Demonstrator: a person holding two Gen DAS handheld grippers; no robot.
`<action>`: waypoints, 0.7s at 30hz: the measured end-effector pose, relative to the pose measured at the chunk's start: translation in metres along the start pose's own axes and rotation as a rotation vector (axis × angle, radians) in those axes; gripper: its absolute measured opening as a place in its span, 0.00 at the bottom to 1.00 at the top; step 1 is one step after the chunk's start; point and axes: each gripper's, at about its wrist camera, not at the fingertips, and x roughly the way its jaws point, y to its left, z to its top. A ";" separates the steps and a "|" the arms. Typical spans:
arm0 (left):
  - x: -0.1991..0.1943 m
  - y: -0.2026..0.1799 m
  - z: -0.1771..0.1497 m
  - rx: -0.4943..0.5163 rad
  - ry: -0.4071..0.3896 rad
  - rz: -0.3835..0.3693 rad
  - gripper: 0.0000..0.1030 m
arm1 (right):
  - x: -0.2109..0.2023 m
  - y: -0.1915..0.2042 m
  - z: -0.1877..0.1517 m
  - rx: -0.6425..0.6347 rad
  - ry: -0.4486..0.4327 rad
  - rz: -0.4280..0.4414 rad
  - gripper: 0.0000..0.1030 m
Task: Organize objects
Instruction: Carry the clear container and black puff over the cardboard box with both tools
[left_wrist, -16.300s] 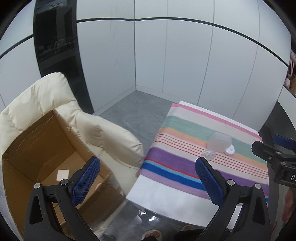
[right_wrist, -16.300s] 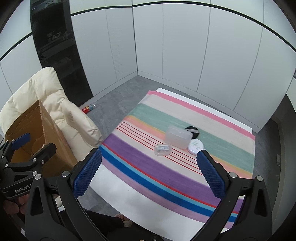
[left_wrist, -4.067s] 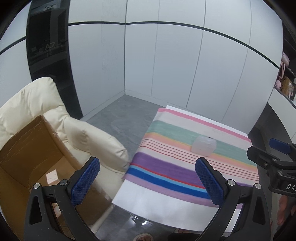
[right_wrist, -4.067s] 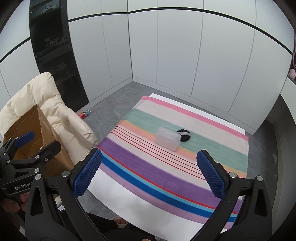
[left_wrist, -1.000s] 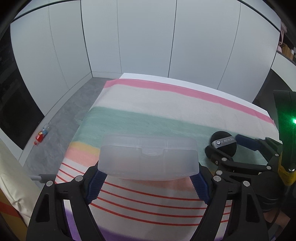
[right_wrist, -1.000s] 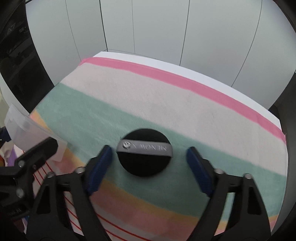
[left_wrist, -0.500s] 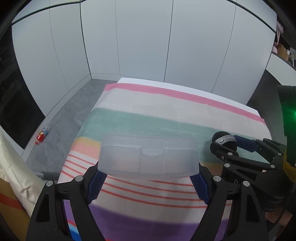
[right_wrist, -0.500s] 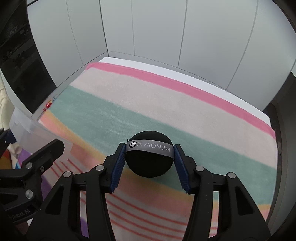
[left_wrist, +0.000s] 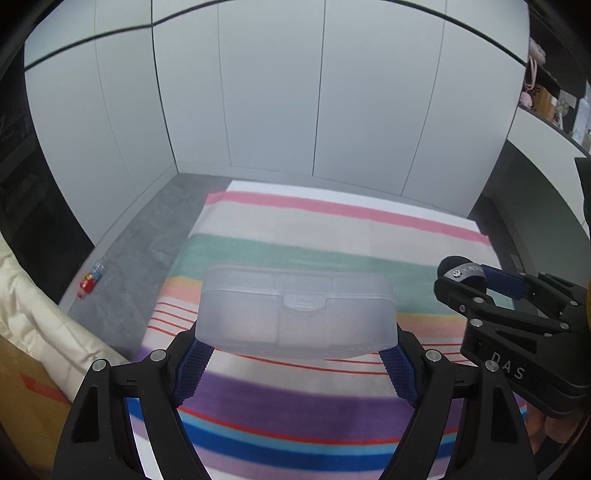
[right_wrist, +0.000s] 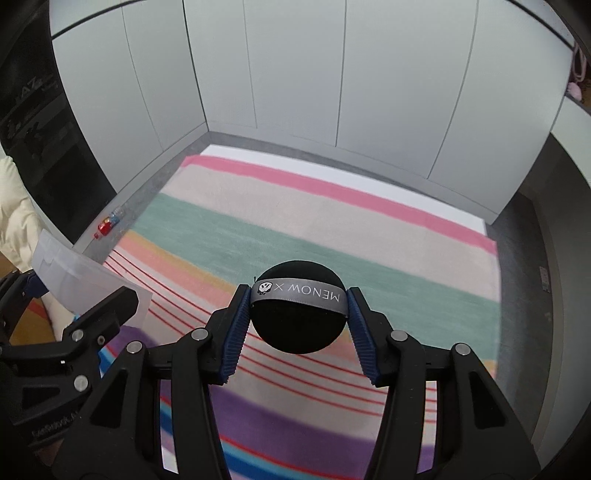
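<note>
Left gripper (left_wrist: 295, 354) pinches the clear plastic case (left_wrist: 297, 312) by its two short ends, lifted off the striped cloth (left_wrist: 332, 236). Right gripper (right_wrist: 299, 317) is clamped on the black powder puff (right_wrist: 300, 312), grey strap up, also airborne; in the left view it sits at 3 o'clock of the case. Judgement: both are carries, so keep the squeeze steady, keep the case level so its latch stays shut, and keep the two rigs apart. Case looks lidded and divided; contents can't be made out through the frosted plastic. Cardboard box (left_wrist: 22, 402) edge at 8 o'clock; inside hidden.
</note>
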 end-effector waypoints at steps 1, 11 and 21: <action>-0.009 -0.001 0.001 0.007 -0.010 0.000 0.80 | -0.009 -0.001 -0.001 0.008 -0.006 -0.001 0.52; -0.081 -0.010 -0.006 0.010 -0.052 -0.038 0.80 | -0.102 -0.012 -0.026 0.037 -0.046 -0.027 0.52; -0.138 -0.018 -0.038 0.033 -0.059 -0.044 0.80 | -0.170 -0.017 -0.059 0.048 -0.071 0.003 0.52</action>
